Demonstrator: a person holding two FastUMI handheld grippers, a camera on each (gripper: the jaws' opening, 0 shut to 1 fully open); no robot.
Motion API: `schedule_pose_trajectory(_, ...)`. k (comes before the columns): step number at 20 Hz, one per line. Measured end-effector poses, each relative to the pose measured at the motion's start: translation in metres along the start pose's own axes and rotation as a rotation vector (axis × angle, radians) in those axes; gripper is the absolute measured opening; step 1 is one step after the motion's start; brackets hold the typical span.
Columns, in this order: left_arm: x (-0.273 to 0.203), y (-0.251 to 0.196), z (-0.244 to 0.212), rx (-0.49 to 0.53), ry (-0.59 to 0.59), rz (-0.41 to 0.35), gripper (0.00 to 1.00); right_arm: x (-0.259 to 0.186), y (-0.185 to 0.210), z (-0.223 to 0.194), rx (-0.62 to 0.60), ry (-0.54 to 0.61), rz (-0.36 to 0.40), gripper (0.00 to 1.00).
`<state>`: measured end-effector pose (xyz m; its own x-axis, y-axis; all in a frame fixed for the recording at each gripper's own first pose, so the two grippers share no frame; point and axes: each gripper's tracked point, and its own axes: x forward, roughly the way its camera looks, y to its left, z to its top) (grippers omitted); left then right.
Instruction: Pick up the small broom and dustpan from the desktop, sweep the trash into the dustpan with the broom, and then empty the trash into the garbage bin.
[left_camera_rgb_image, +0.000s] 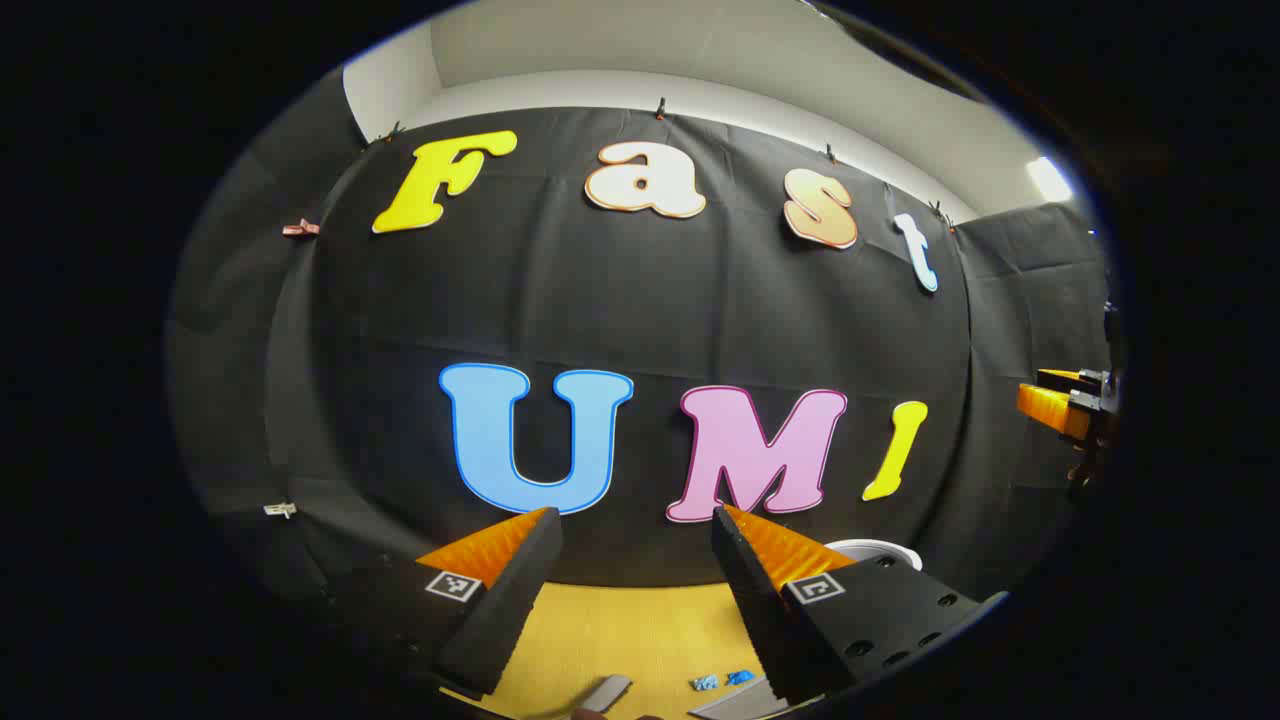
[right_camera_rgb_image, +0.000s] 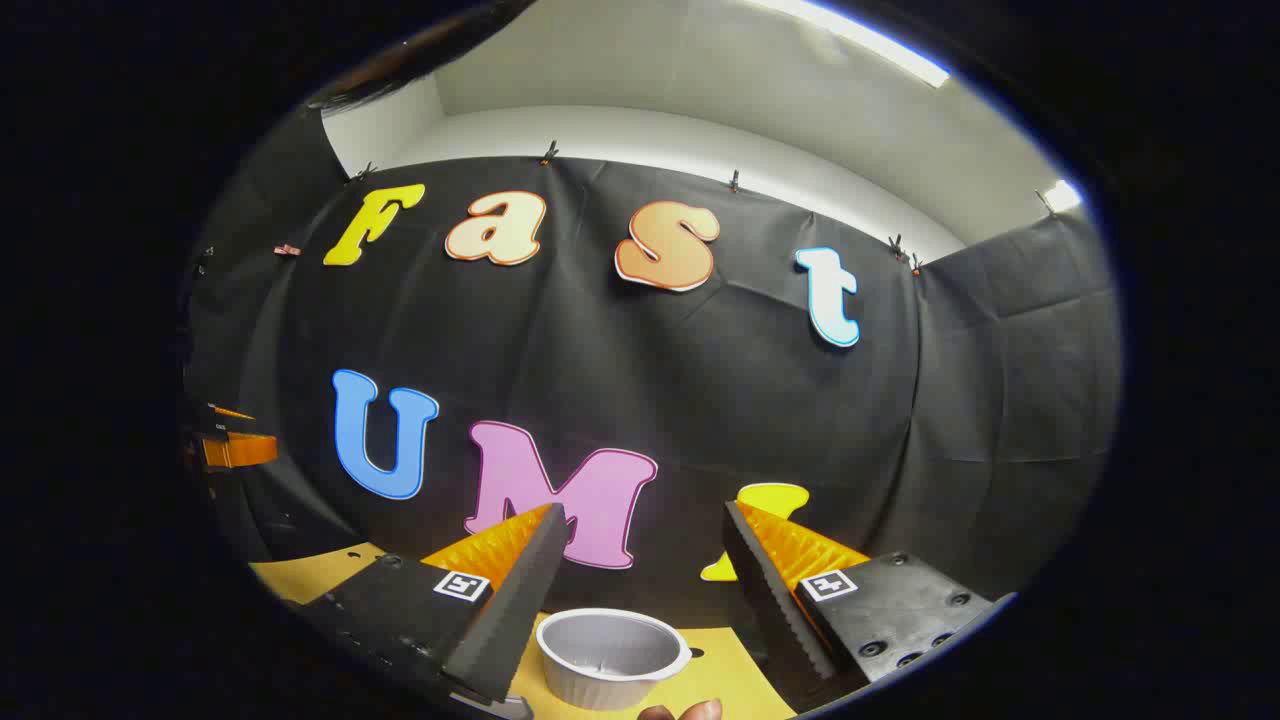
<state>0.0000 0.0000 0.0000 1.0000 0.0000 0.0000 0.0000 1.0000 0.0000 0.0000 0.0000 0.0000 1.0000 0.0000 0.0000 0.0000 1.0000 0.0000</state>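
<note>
Black cloth (left_camera_rgb_image: 640, 320) hangs as the booth's back wall, creased and held along its upper edge by small clips (left_camera_rgb_image: 660, 108). More of the cloth wraps round the side (right_camera_rgb_image: 1010, 400). Above the cloth runs a pale wall (right_camera_rgb_image: 700, 135), meeting a pale ceiling (left_camera_rgb_image: 700, 50). A strip light (right_camera_rgb_image: 860, 40) glows on the ceiling, and a bright patch (left_camera_rgb_image: 1048, 178) shows at the far corner. Below, a yellow wood-toned desktop (left_camera_rgb_image: 630, 640) reaches to the cloth.

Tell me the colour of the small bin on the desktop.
The bin is white, seen best in the right gripper view.
</note>
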Motion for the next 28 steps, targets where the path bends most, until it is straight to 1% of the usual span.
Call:
schedule_pose_trajectory(1,0.002,0.001,0.001,-0.003,-0.002,-0.003,0.95,0.001,0.005,0.0,0.004,0.003,0.011,0.93)
schedule_pose_trajectory(2,0.004,0.003,0.003,-0.002,-0.007,-0.005,0.95,0.001,0.009,-0.001,0.005,0.007,0.019,0.96)
schedule_pose_trajectory(6,0.01,0.0,0.003,0.008,-0.008,-0.028,0.95,0.001,0.006,0.006,0.001,-0.013,0.002,0.96)
schedule_pose_trajectory(11,0.013,-0.005,-0.003,-0.006,0.007,-0.058,0.95,-0.004,0.013,0.004,-0.013,-0.008,0.008,0.96)
schedule_pose_trajectory(12,0.013,-0.005,-0.003,-0.004,0.012,-0.057,0.95,-0.003,0.015,0.003,-0.015,-0.004,0.013,0.96)
schedule_pose_trajectory(13,0.013,-0.005,-0.004,0.0,0.016,-0.058,0.94,-0.003,0.017,0.002,-0.017,-0.002,0.018,0.93)
schedule_pose_trajectory(14,0.012,-0.005,-0.004,0.003,0.018,-0.059,0.94,-0.004,0.02,0.001,-0.02,0.003,0.024,0.93)
schedule_pose_trajectory(15,0.012,-0.005,-0.006,0.004,0.018,-0.06,0.94,-0.004,0.024,0.0,-0.024,0.008,0.031,0.96)
schedule_pose_trajectory(18,0.012,-0.002,-0.009,-0.004,0.024,-0.051,0.95,-0.003,0.037,-0.013,-0.037,0.048,0.071,0.96)
schedule_pose_trajectory(22,0.007,0.011,-0.022,-0.008,0.041,-0.031,0.95,-0.019,0.068,-0.053,-0.037,0.188,0.173,0.97)
schedule_pose_trajectory(28,0.001,0.027,-0.058,-0.016,0.101,-0.002,0.95,-0.072,0.119,-0.153,-0.001,0.518,0.323,0.97)
